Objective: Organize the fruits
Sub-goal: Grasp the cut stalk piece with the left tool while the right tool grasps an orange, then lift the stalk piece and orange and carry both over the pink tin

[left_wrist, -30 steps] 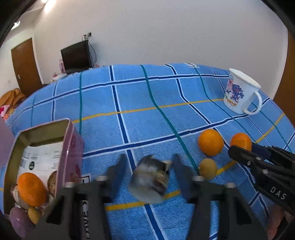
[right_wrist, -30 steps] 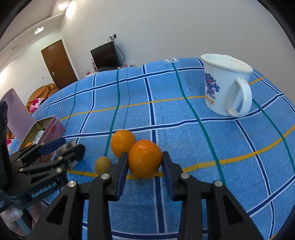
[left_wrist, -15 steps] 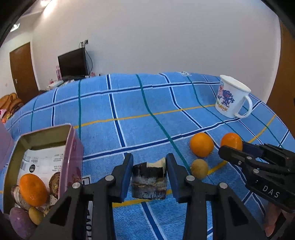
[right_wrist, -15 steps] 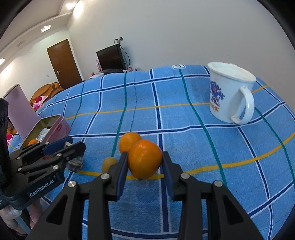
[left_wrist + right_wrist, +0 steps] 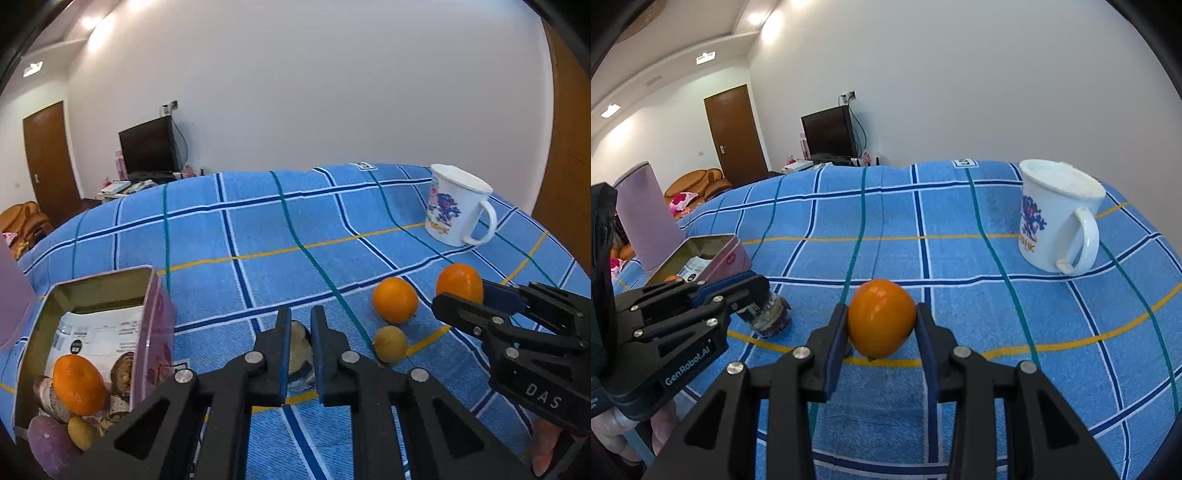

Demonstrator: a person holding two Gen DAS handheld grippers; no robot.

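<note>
Fruit sorting, partly done.
Right gripper (image 5: 881,325) clamps a round orange (image 5: 881,318); left gripper (image 5: 297,325) narrow around a dark layered piece (image 5: 297,347); two fruits loose rightward.

Item count, current state:

- Oranges: three. Two lie outside the tin: orange A (image 5: 394,304) and orange B (image 5: 459,282). Orange C (image 5: 79,384) lies inside the tin.
- Small yellow-brown fruit on the cloth: one (image 5: 390,343).
- Pink tin (image 5: 159,317): one, open. Its remaining contents overlap, so an exact count cannot be given.
- White printed mug (image 5: 456,210): one.
- Dark cup-shaped item (image 5: 770,317): one.
- Tongs: two sets, left (image 5: 297,326) and right (image 5: 881,321).
</note>
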